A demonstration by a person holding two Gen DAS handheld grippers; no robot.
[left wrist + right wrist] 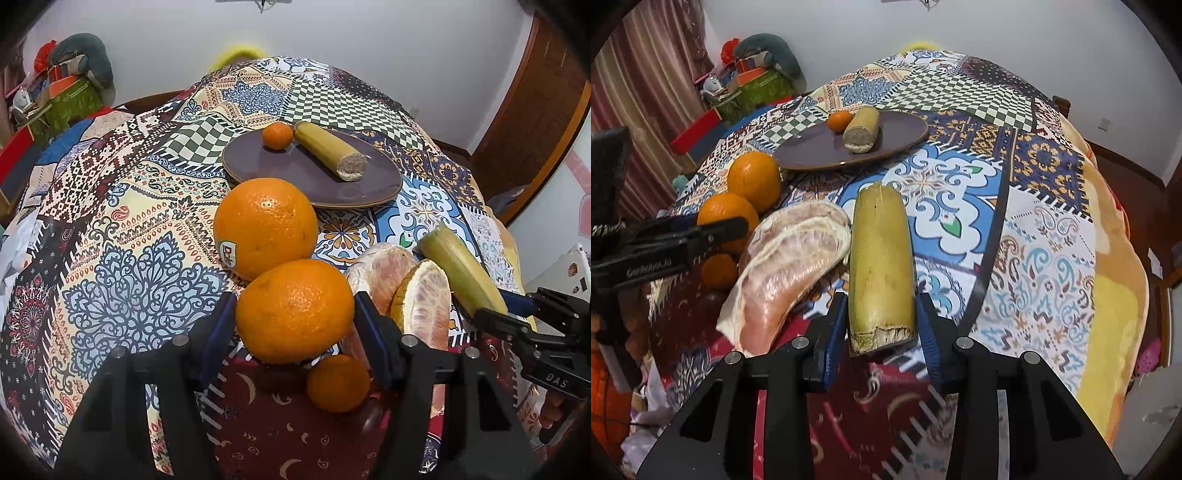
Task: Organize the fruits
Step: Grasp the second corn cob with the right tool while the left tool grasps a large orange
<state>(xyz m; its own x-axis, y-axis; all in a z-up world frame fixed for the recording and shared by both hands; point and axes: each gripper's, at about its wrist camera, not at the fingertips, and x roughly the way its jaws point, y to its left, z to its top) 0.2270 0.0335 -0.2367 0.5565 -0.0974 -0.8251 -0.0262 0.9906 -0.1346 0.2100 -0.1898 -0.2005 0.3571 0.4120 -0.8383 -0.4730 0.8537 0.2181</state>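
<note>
Near orange (294, 310) sits between the left gripper (295, 332) pads, seemingly clamped and raised off the cloth; sugarcane piece (881, 269) held in the right gripper (882, 332), long axis pointing straight ahead toward the purple plate (901, 129), which lies ahead of both claws, right one likely nearer; patchwork tablecloth (1034, 240); white wall (997, 33) behind.

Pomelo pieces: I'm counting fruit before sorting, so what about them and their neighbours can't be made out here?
- Pomelo pieces, left wrist view: lower parts hidden behind the left hand-held gripper and its orange.
- Small mandarin, right wrist view: partly hidden by the left hand-held gripper.
- Cane piece: underside hidden.
</note>
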